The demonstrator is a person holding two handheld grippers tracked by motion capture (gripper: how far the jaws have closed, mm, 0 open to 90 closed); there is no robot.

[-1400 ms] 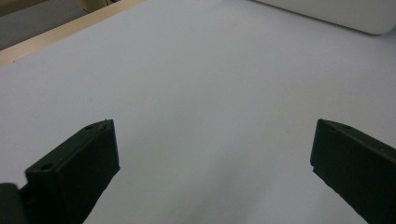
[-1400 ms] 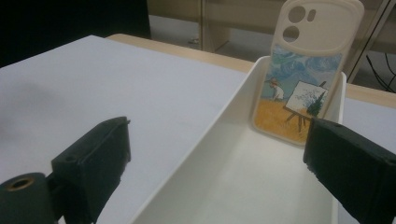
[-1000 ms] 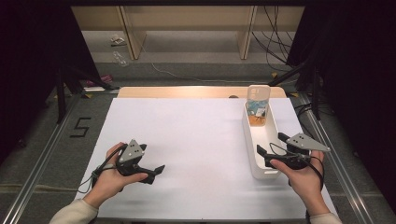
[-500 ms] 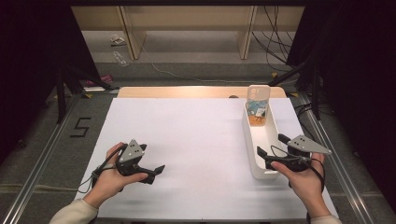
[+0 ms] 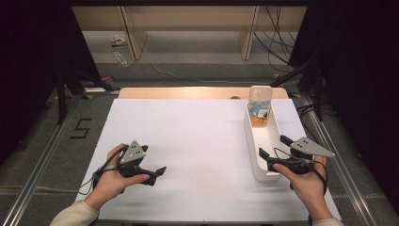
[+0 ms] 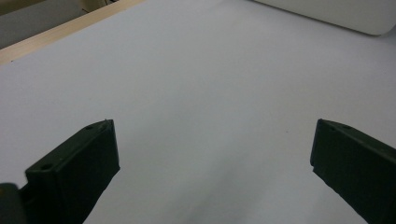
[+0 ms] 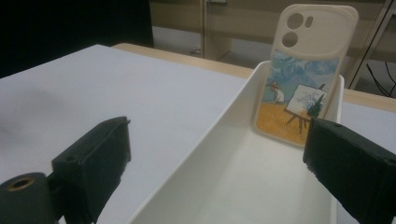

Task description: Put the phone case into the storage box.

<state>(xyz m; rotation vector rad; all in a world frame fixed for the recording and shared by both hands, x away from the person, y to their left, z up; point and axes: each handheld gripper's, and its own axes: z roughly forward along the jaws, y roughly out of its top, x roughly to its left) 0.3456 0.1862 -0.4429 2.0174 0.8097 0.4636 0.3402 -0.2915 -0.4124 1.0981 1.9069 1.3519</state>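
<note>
**Two open grippers at rest beside a long white tray with a phone case**

The largest thing is the table (image 5: 197,155), a wide flat rectangle covered with a smooth, matte white sheet; along its far edge a strip of pale wood (image 5: 188,92) remains uncovered.

On the right part of the sheet lies the tray (image 5: 258,150), a long and narrow white plastic bin with rounded corners, thin smooth walls and a slightly glossy inside. Its long side runs away from the person.

At the far end of the tray stands the phone case (image 5: 259,106). It is a cream-coloured, soft-looking case with rounded corners and round camera cut-outs near its top. It leans nearly upright against the far wall, and its lower edge rests on the tray floor. The printed picture on it shows a painter at an easel in a yellow field under a blue sky, which is clear in the right gripper view.

The right gripper (image 5: 275,146), made of black hard plastic with a grey three-cornered plate on top, is held at the near end of the tray. Its jaws stand wide apart with nothing between them, one on each side of the near tray wall.

The left gripper (image 5: 160,170) rests low over the bare sheet, well apart from the tray. Its blocky black jaws are also spread wide and hold nothing.
</note>
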